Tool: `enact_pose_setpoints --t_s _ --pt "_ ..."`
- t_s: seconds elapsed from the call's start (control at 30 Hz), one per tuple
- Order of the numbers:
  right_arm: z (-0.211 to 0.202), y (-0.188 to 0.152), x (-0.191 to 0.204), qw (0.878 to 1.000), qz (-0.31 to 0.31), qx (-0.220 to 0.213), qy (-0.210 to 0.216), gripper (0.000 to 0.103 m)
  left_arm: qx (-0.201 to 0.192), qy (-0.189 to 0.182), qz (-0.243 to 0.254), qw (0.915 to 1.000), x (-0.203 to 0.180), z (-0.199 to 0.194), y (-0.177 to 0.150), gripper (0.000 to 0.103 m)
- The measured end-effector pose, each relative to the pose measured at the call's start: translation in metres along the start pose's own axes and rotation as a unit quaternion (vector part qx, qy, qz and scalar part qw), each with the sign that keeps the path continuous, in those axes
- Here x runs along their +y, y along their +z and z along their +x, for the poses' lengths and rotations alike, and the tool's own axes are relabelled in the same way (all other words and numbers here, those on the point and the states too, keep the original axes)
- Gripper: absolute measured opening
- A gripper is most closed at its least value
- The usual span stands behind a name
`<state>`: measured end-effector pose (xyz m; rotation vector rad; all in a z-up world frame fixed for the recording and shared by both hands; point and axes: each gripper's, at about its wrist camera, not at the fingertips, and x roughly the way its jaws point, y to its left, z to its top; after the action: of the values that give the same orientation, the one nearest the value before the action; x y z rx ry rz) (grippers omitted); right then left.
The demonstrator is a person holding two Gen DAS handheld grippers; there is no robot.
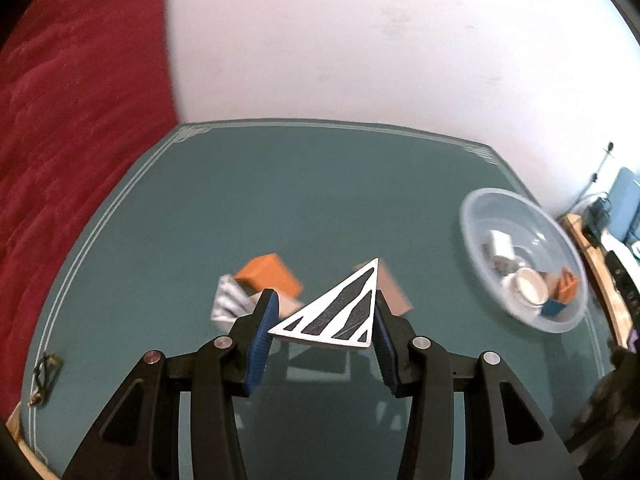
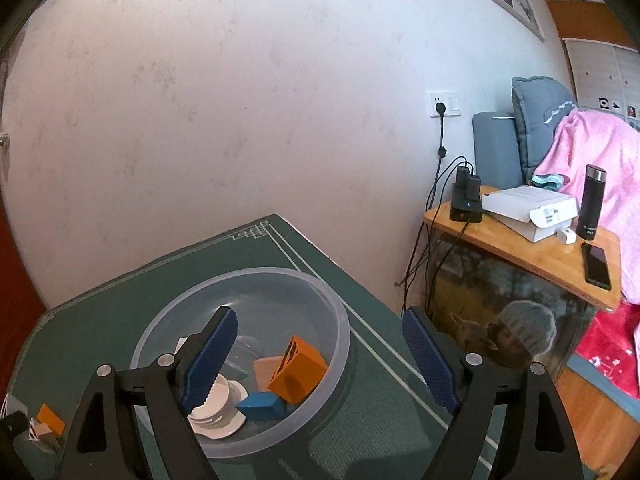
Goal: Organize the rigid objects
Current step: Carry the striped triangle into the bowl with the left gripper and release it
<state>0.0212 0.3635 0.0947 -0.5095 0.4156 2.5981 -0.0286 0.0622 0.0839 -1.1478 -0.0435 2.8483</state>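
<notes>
My left gripper is shut on a flat white triangle with black stripes and holds it above the green table. Behind it lie an orange block, a silvery ridged piece and a tan block. A clear plastic bowl stands at the right. My right gripper is open and empty above that bowl, which holds an orange block, a blue block, a tan block and a white round lid.
A red blanket lies left of the table. A wooden side table at the right carries a white box, a charger, a black flask and a phone. A wall is behind. A small metal clip lies near the table's left edge.
</notes>
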Motion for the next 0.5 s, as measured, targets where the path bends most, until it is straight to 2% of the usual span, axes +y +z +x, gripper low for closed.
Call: enact_pose_setpoints --t_s 0.23,0.5 --pt "0.003 0.002 -0.011 1.000 0.024 0.001 -0.004 0.091 -0.013 -0.019 0.038 0.9990 -0.048 -0.003 0.014 0.047" --pt "0.008 0.002 -0.022 0.999 0.050 0.008 -0.017 0.091 -0.010 -0.037 0.050 0.9980 -0.081 0.002 0.026 0.047"
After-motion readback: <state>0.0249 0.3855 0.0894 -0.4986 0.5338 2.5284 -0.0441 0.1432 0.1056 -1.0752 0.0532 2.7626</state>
